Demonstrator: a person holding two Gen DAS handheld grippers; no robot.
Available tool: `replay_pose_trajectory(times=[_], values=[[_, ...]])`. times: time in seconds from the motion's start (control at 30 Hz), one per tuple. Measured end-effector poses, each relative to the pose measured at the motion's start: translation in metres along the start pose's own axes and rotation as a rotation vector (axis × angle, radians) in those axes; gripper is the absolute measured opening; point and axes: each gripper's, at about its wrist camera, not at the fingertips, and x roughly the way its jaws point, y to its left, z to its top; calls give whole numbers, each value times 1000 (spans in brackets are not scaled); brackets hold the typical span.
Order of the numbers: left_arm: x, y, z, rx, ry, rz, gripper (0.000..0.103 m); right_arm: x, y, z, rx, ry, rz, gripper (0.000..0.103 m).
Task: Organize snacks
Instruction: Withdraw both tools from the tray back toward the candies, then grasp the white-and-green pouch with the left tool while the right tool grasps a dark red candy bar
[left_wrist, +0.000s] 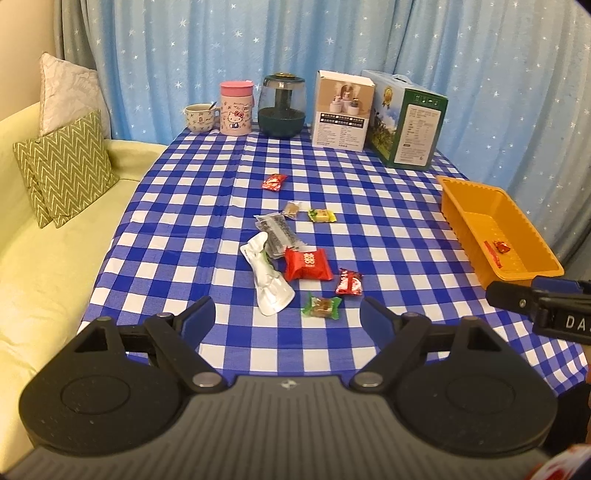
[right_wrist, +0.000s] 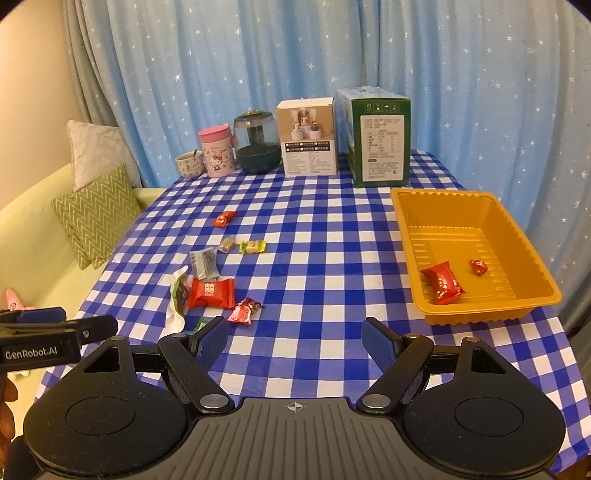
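Nearest the lenses, the left tongs and the right tongs both stand spread wide with nothing between their blue pads, hovering over the near edge of the blue-and-white checked tabletop. Just ahead of the left tongs lies the green-ended wrapped candy, with a crumpled white foil pouch to its left, a small red foil sweet to its right, and a larger red pillow-shaped snack packet just beyond. The likely trouble is this crowding: the pouch, the red packet and a dark speckled sachet touch or overlap, so a wide closing could catch two wrappers at once or push the slick foil away over the cloth. Farther out lie a yellow-green wrapped sweet, a small brown wrapped candy and, well apart, another red sweet. The orange plastic tray sits to the right, near the right tongs, and holds two red wrapped pieces, so I judge the sorting only just begun. The tray looks light and close to the tabletop's right edge; a careless drop against its rim might shift it. At the back stand a cup, a pink tin, a dark jar and two boxes.
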Motion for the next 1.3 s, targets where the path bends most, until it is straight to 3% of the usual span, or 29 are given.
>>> replay_pose_trajectory(times=[0.4, 0.67, 0.73, 0.8, 0.97, 1.1, 1.3], values=[[54, 25, 25, -12, 45, -13, 82, 44, 9, 7, 7, 14, 25, 79], [103, 33, 42, 27, 83, -23, 72, 85, 19, 13, -7, 27, 33, 79], [115, 34, 44, 36, 93, -31, 67, 97, 22, 14, -8, 33, 35, 77], [126, 35, 46, 39, 106, -43, 65, 109, 25, 15, -10, 44, 43, 68], [151, 37, 46, 39, 139, -68, 55, 133, 28, 12, -10, 70, 45, 66], [167, 37, 42, 57, 165, -69, 42, 147, 28, 10, -8, 85, 43, 65], [184, 41, 39, 66, 185, -75, 34, 163, 27, 6, -4, 101, 39, 64]])
